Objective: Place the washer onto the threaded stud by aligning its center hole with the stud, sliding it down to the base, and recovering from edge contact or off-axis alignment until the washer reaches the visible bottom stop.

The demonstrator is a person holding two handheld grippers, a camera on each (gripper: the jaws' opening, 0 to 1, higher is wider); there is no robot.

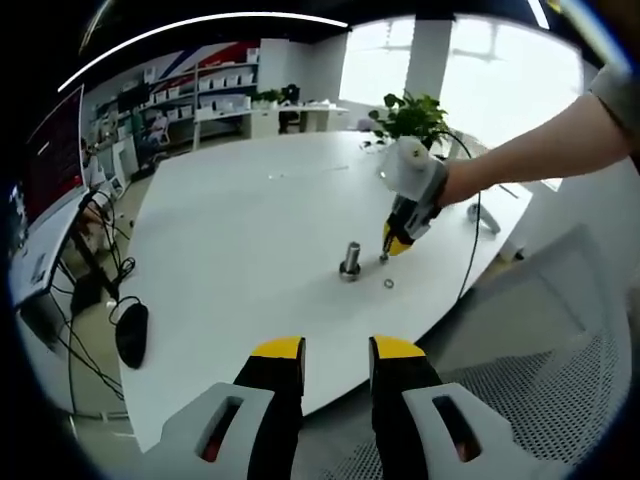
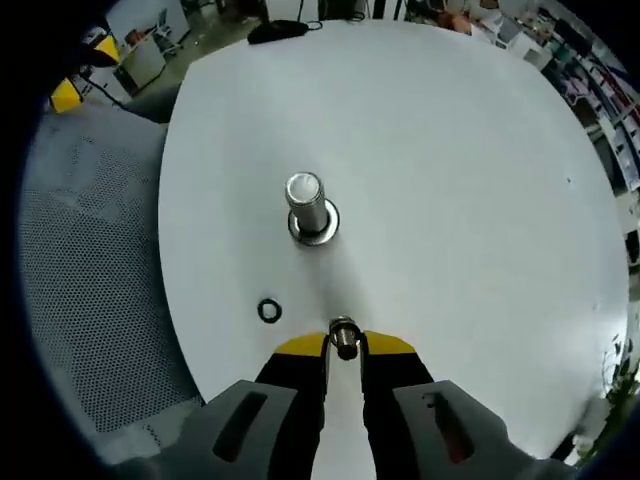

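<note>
The threaded stud [image 2: 305, 198] stands upright on a round base on the white table [image 2: 450, 180]; the left gripper view shows the stud [image 1: 350, 260] at mid-table. My right gripper [image 2: 343, 347] is shut on a small round metal washer [image 2: 343, 335], held a short way in front of the stud and off its axis. A person's hand holds that right gripper [image 1: 398, 243] tilted down just right of the stud. A small dark ring [image 2: 269, 310] lies flat on the table beside it. My left gripper [image 1: 337, 350] is open and holds nothing, well back over the table's near edge.
A black mouse [image 1: 132, 333] and cables lie at the table's left end. A mesh chair [image 1: 560, 400] stands beside the table, and the chair [image 2: 90, 260] runs close along the table edge. A potted plant [image 1: 410, 115] stands at the far side.
</note>
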